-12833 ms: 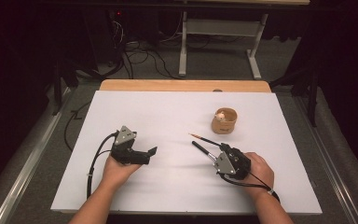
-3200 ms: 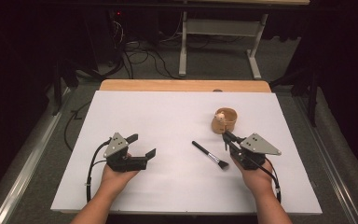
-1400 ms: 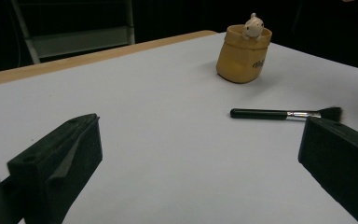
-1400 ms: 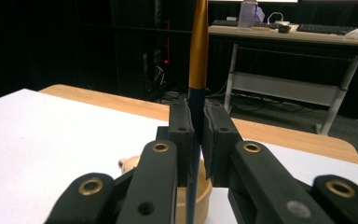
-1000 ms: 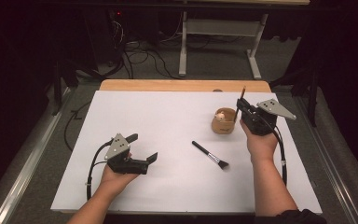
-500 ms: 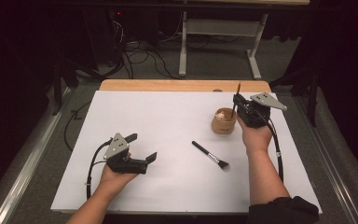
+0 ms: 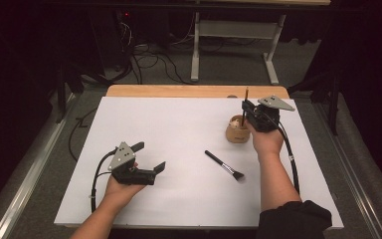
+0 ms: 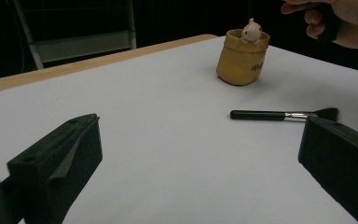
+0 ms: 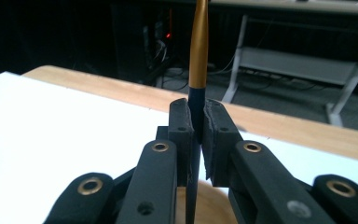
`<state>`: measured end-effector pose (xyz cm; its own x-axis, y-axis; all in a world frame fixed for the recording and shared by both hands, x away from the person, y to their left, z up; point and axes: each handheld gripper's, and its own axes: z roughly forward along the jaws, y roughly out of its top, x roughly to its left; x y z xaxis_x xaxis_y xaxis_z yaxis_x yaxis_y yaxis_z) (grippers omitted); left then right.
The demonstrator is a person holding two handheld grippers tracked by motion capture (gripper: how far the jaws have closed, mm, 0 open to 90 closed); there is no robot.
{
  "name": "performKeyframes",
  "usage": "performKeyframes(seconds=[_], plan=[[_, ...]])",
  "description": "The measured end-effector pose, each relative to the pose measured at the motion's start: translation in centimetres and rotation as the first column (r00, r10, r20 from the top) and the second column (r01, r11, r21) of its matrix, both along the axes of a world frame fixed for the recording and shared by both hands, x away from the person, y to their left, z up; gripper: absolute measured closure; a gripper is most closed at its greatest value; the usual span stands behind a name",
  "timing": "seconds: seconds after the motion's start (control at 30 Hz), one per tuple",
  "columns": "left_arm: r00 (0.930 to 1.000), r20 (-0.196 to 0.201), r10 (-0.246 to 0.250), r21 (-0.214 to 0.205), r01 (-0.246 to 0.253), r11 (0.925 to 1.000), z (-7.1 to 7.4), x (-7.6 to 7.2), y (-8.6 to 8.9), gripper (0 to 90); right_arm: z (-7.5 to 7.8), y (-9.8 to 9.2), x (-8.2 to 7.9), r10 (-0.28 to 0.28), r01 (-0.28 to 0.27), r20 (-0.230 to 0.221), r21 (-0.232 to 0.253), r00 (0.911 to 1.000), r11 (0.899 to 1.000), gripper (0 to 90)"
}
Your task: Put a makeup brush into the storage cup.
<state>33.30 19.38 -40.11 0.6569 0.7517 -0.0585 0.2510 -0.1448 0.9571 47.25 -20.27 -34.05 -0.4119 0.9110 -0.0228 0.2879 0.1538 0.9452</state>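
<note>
I am viewing the table [image 7: 179, 119] from left to right. The left gripper [image 7: 149, 167] is resting low on the white surface in my left hand [image 7: 122, 185], its jaws standing wide apart with nothing between them. In the left gripper view, both jaws are framing bare table.

Right of centre, a black brush [image 7: 224, 166] is lying flat on the table, bristles toward the near right, well apart from both grippers. It is not blocking anything.

Further right and toward the far edge, the cup [image 7: 238, 130] is standing upright. In the left gripper view, the cup [image 8: 242, 58] is showing a small white figure [image 8: 251, 31] at its rim; I cannot tell what else is sitting inside.

The right gripper [image 7: 245, 107] is hanging just above the cup, held level in my right hand [image 7: 266, 140], with the forearm reaching up from the near edge. Its jaws are clamping narrowly on a pen [image 7: 245, 102], which is standing upright. In the right gripper view, the pen [image 9: 198, 60] is showing a gold upper shaft and a dark lower part pinched between the pads [image 9: 179, 126]; its lower end is pointing down over the cup's rim [image 9: 209, 205]. I cannot tell whether the tip is touching the cup.
</note>
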Motion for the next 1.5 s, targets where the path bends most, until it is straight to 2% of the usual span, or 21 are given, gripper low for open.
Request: performKeyframes(seconds=[0.23, 0.4, 0.6, 0.87, 0.93, 1.0, 1.1, 1.17, 1.27, 1.5], plan=[[1.0000, -0.004, 0.002, -0.006, -0.002, 1.0000, 0.0, 0.0, 0.2, 0.1, -0.7, 0.2, 0.2, 0.005, -0.007, -0.052, -0.037, 0.9986, 0.999, 84.8], [1.0000, -0.002, 0.005, -0.008, -0.005, 1.0000, 0.0, 0.0, 0.2, 0.1, -1.1, 0.1, 0.5, 0.002, -0.006, -0.088, -0.046, 0.9961, 0.999, 84.6], [1.0000, -0.003, 0.004, -0.003, -0.004, 1.0000, 0.0, 0.0, 0.1, 0.1, -1.3, 0.0, 0.7, 0.010, -0.015, -0.095, -0.050, 0.9954, 0.999, 84.5], [1.0000, -0.001, 0.006, -0.010, -0.006, 0.9999, 0.0, 0.0, 0.1, 0.1, -1.5, -0.5, 1.0, -0.029, 0.020, -0.111, -0.081, 0.9934, 0.996, 84.5], [1.0000, 0.000, 0.005, -0.007, -0.005, 1.0000, 0.0, 0.0, 0.1, 0.1, -1.3, -0.5, 1.0, -0.015, 0.008, -0.104, -0.066, 0.9944, 0.998, 84.4], [1.0000, -0.001, 0.005, -0.004, -0.005, 1.0000, 0.0, 0.0, 0.1, 0.1, -1.3, -0.4, 0.9, -0.005, -0.003, -0.102, -0.076, 0.9948, 0.997, 84.0], [1.0000, -0.002, 0.006, -0.005, -0.006, 1.0000, 0.0, 0.0, 0.1, 0.1, -1.5, -0.3, 0.9, -0.004, -0.003, -0.122, -0.058, 0.9925, 0.998, 68.6], [1.0000, 0.000, 0.007, -0.007, -0.007, 1.0000, 0.0, 0.0, 0.1, 0.1, -1.3, -0.6, 0.8, -0.014, 0.011, -0.128, -0.023, 0.9916, 1.000, 62.0], [1.0000, 0.000, 0.008, -0.010, -0.008, 0.9999, 0.0, 0.0, 0.1, 0.1, -0.7, -0.7, 0.4, -0.014, 0.014, -0.111, -0.001, 0.9937, 1.000, 59.0], [1.0000, -0.003, 0.007, -0.001, -0.007, 1.0000, -0.1, 0.1, 0.0, 0.1, 0.2, -1.0, -1.1, 0.006, -0.006, -0.082, -0.002, 0.9966, 1.000, 53.7]])
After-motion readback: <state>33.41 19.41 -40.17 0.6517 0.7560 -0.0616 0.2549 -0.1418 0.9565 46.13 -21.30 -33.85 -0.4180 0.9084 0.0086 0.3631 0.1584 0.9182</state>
